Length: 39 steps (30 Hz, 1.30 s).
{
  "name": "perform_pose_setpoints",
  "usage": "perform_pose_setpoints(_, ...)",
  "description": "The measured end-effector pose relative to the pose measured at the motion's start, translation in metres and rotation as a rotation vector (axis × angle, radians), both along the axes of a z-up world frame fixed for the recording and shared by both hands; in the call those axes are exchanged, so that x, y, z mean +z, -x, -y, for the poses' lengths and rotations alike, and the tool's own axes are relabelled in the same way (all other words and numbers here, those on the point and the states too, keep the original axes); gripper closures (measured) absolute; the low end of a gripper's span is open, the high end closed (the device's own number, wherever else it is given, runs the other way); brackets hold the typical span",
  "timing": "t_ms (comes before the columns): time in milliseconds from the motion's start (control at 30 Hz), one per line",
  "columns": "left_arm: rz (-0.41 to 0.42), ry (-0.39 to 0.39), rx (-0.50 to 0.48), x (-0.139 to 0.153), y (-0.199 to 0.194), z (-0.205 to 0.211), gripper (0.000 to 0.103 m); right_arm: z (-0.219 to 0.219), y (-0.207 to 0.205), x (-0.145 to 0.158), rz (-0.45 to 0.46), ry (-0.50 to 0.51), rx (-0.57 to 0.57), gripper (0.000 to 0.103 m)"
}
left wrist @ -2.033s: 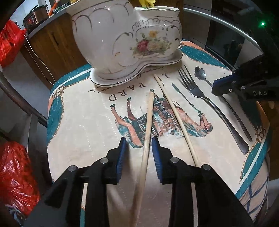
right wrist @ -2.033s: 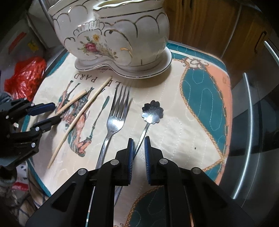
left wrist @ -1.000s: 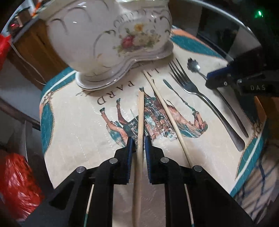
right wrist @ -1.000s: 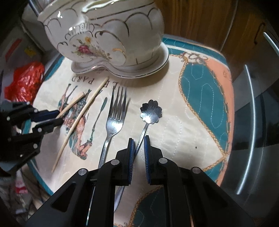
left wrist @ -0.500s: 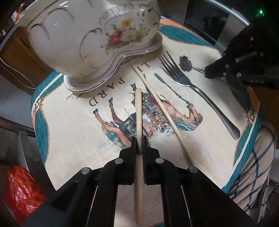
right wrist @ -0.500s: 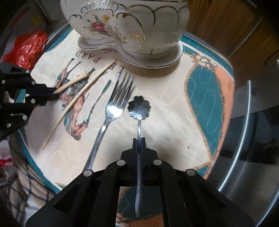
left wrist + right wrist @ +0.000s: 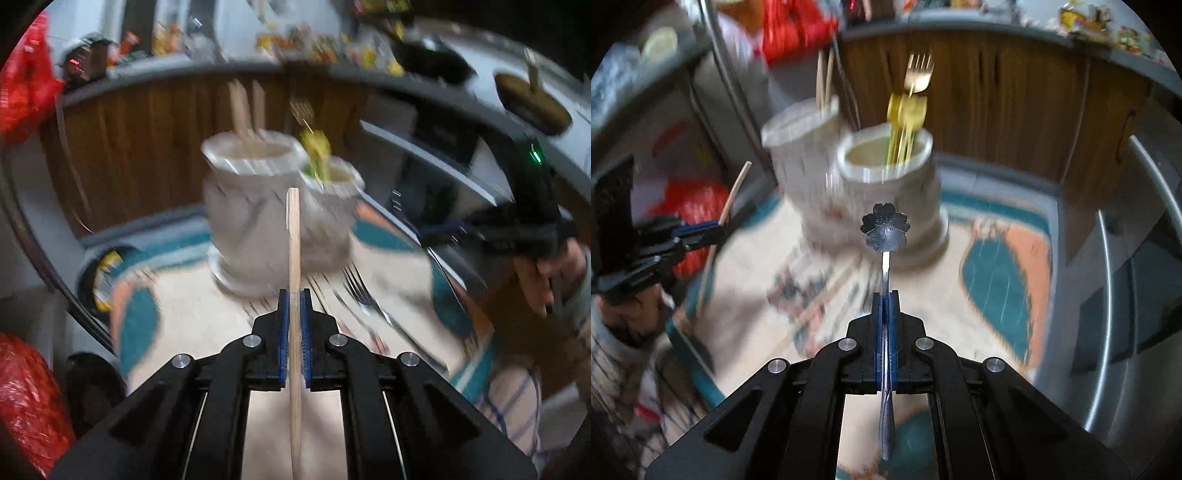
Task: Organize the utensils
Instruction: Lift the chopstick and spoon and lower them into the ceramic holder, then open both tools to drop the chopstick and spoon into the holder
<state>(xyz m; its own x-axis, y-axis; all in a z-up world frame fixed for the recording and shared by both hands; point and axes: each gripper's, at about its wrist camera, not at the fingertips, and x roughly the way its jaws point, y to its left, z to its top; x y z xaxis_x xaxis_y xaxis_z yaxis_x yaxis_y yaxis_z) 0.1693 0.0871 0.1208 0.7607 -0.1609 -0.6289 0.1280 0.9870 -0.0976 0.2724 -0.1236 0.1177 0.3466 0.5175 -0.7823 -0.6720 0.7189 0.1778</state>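
Wooden and pale, the chopstick point(image 7: 294, 258) in your left gripper point(image 7: 294, 295) runs straight up the middle of the left wrist view, its squared tip ending in front of the blurred white holder point(image 7: 273, 214); the blue pads are clenched on its shaft. In the right wrist view you see that same gripper point(image 7: 713, 230) at the left edge, with the chopstick point(image 7: 733, 195) slanting up and out of it, off the mat point(image 7: 757, 266).

Centre frame in both views stands the holder point(image 7: 827, 192), a two-pot ceramic piece on a shaped base. Its left pot carries thin wooden sticks point(image 7: 824, 83); its right pot carries yellow-handled cutlery point(image 7: 905, 122) topped by a gold fork point(image 7: 918, 72).

Your right gripper point(image 7: 885, 295) is grasping a dark metal spoon point(image 7: 885, 229) by the handle, pads shut tight on it, and the flower-shaped bowl stands up in front of the holder's right pot. In the left wrist view this gripper point(image 7: 439, 230) sits at the right edge, too blurred to read.

On the mat, a second chopstick point(image 7: 827, 291) lies left of centre, and a silver fork point(image 7: 364, 295) lies right of your left gripper.
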Motion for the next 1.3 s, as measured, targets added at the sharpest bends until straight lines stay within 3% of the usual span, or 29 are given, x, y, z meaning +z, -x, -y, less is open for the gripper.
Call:
perform_pose_setpoints(100,0.143,0.046,0.053,0.023,-0.002,-0.011,0.097,-0.001,-0.007,0.016,0.058,-0.104,-0.024,0.100)
perform_pose_setpoints(267,0.308,0.128,0.086,0.055,-0.013,-0.024,0.097,0.000,-0.019,0.045,0.153,-0.245,-0.060,0.100)
perform_pose_setpoints(333,0.377,0.126,0.105,0.069,-0.018,-0.025,0.097,0.000,-0.022,0.054,0.192,-0.302,-0.074,0.100)
perform_pose_setpoints(500,0.488,0.150,0.129,0.088,-0.032,-0.027,0.097,-0.007,-0.035,0.069,0.295,-0.368,-0.103,0.100)
perform_pose_setpoints(733,0.592,0.172,0.155,0.088,-0.058,-0.026,0.097,-0.014,-0.053,0.077,0.419,-0.456,-0.142,0.100)
perform_pose_setpoints(1033,0.662,0.194,0.175,0.076,-0.089,-0.028,0.097,-0.033,-0.074,0.063,0.475,-0.445,-0.157,0.100)
perform_pose_setpoints(1300,0.559,0.171,0.195,0.044,-0.087,-0.020,0.097,-0.036,-0.073,0.035,0.429,-0.386,-0.157,0.100)
